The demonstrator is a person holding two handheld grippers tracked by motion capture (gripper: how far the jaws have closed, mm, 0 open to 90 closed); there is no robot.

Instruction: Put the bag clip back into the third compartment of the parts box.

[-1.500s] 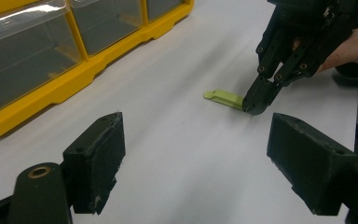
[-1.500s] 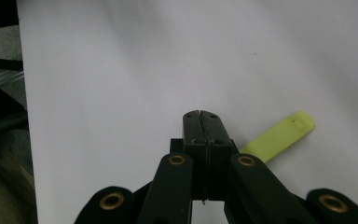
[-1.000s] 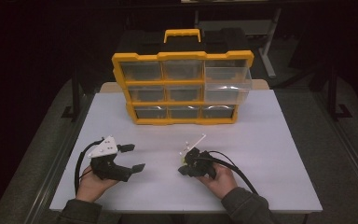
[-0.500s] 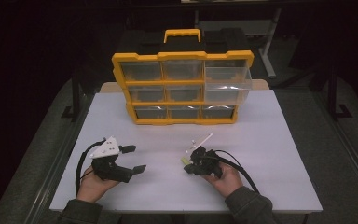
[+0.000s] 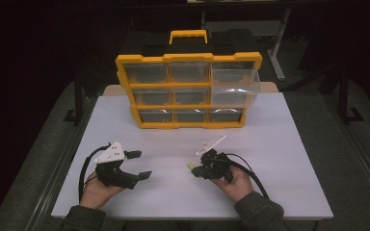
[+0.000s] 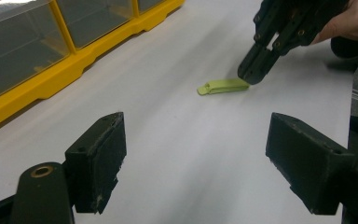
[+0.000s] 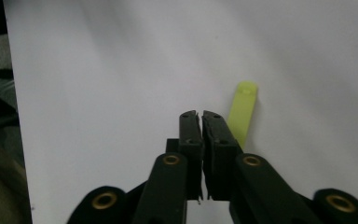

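Item 1: your right gripper, jaws pressed together with nothing between them, tips low over the white table at its near middle; the same gripper shows across the table in the left gripper view.

Item 2: small yellow-green strip, flat on the table, lying just beside the closed jaws, one end at their tips; whether it touches them cannot be told.

Item 3: your left gripper, jaws wide apart and empty, near the table's left front, pointing toward the strip.

Item 4: yellow drawer organizer, upright at the table's far side; its upper right clear drawer stands pulled out.
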